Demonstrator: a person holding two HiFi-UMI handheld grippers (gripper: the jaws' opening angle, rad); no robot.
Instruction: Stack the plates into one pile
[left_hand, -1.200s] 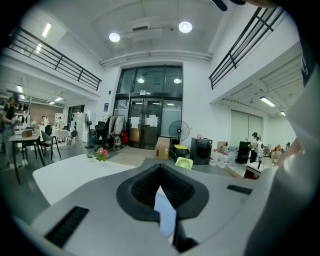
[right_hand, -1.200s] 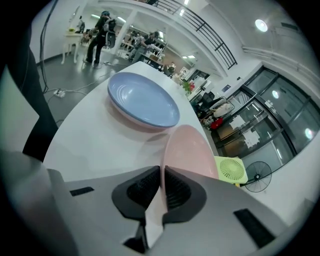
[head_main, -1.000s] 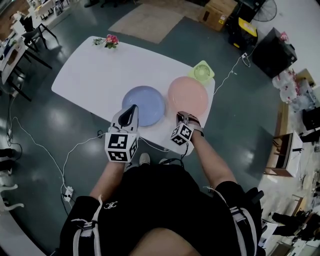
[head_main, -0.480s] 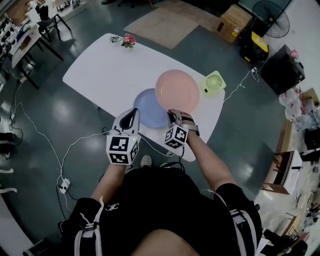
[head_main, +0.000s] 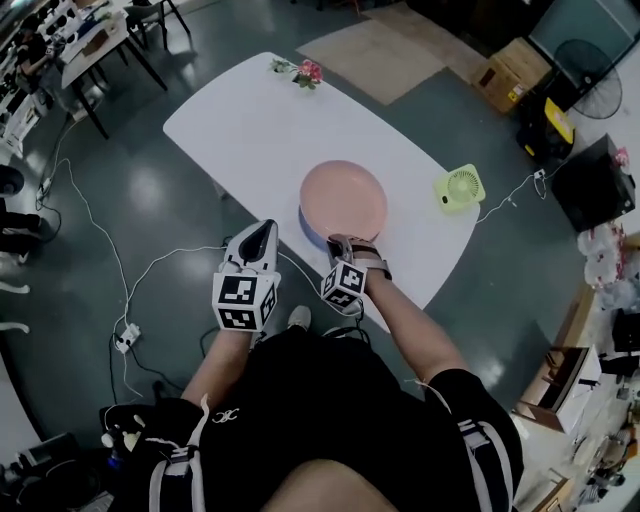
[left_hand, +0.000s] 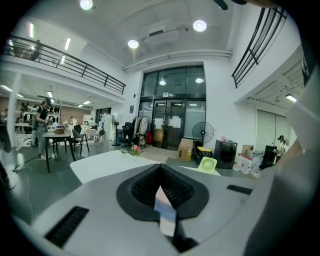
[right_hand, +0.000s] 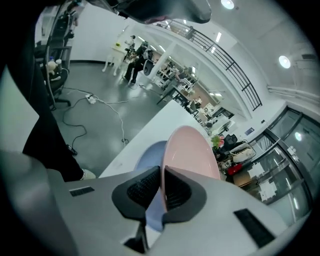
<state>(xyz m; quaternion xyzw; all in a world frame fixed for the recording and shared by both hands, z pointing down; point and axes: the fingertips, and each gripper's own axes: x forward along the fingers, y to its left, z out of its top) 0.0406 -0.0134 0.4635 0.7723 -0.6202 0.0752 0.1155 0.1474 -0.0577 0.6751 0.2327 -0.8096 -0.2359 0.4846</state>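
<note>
A pink plate (head_main: 343, 193) hangs above a blue plate (head_main: 306, 226), hiding all but the blue plate's near-left rim. Both are over the near part of the white table (head_main: 240, 130). My right gripper (head_main: 340, 241) is shut on the pink plate's near rim. In the right gripper view the pink plate (right_hand: 192, 150) stands tilted between the pads, with the blue plate (right_hand: 149, 156) lower and to its left. My left gripper (head_main: 263, 228) is at the table's near edge, left of the plates, shut on nothing. The left gripper (left_hand: 160, 167) shows its jaws together.
A small green fan (head_main: 460, 187) stands at the table's right end and a pink flower sprig (head_main: 305, 71) lies at the far end. Cables (head_main: 150, 290) run across the floor on the left. A cardboard box (head_main: 512, 70) and dark equipment stand beyond the table.
The right gripper has carried the pink plate leftward from beside the blue plate to above it. The left gripper has stayed by the table's near edge.
</note>
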